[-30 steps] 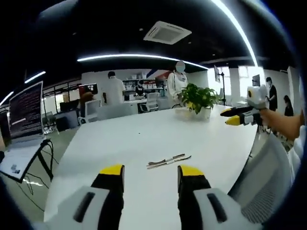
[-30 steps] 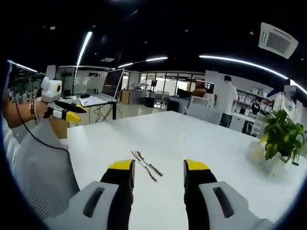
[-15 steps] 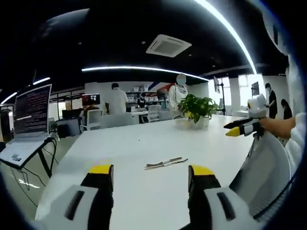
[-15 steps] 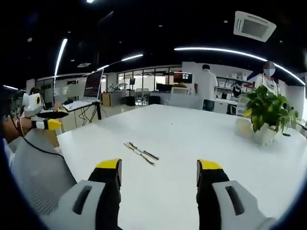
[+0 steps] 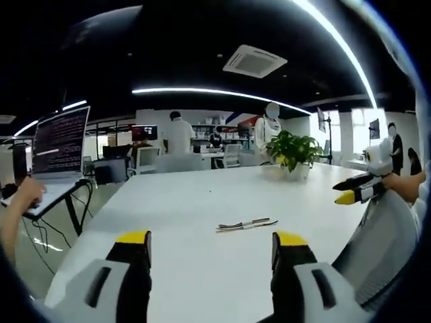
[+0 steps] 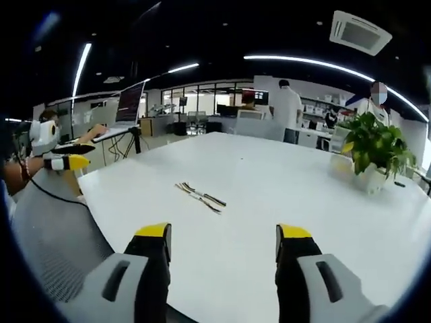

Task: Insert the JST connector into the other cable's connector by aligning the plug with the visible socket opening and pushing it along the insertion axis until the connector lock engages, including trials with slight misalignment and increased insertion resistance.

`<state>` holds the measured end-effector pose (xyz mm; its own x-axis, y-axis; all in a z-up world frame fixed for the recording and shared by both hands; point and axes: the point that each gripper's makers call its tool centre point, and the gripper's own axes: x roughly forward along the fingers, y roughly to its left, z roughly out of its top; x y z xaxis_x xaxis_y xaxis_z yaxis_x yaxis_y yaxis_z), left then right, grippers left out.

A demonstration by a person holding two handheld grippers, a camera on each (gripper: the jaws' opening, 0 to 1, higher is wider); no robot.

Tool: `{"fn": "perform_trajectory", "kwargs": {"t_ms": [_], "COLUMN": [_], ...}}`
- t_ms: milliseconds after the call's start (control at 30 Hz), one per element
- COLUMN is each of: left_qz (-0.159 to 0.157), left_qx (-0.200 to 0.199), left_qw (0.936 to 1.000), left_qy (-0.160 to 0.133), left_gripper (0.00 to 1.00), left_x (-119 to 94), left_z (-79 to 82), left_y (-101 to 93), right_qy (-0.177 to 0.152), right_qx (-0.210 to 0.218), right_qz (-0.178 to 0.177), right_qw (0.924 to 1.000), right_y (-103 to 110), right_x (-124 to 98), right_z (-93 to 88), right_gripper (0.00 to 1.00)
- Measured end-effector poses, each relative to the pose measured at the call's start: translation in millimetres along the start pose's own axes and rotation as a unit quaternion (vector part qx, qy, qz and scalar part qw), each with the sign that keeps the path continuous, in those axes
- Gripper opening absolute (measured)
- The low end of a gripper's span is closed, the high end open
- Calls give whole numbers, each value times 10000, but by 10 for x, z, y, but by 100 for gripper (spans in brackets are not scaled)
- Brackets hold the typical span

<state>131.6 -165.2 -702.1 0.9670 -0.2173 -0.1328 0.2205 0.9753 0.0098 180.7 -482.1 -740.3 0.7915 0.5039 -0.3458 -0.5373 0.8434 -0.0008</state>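
Two short cables with small connectors [image 5: 247,224] lie side by side on the white table [image 5: 195,195]; in the right gripper view the same cables [image 6: 200,196] lie left of centre. My left gripper [image 5: 211,240] is open, its yellow-tipped jaws wide apart and short of the cables, holding nothing. My right gripper [image 6: 223,233] is open too, held above the near table edge with nothing between its jaws. The right gripper [image 5: 358,192] shows at the right edge of the left gripper view, and the left gripper [image 6: 64,162] at the left edge of the right gripper view.
A potted plant [image 5: 295,152] [image 6: 372,153] stands on the far part of the table. A laptop [image 5: 57,149] on a stand sits beside the table with a hand on it. A grey mesh chair back [image 6: 50,235] is near me. Several people stand in the background.
Both cameras have shifted slightly, so the cables sit a little differently in each view. Both grippers' jaws widened from a second ago. The cables have not moved on the table.
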Motion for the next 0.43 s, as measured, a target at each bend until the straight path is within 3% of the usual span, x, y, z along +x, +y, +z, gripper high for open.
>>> {"fn": "perform_trajectory", "kwargs": {"t_ms": [333,433], "left_qz": [47,55], "left_qx": [-170,-130], "left_qw": [9998,9997], "left_qy": [103,175], "left_gripper": [70,70], "left_x": [13,13], "left_z": [-53,-75], "left_y": [27,27], "right_qy": [27,265], "right_qx": [317,385], "right_qz": [54,28], "right_qw": [9995,9989], "right_y": [-10,-14], "right_x": [5,22], "right_z": [-52,-142], "right_gripper": [59,62]}}
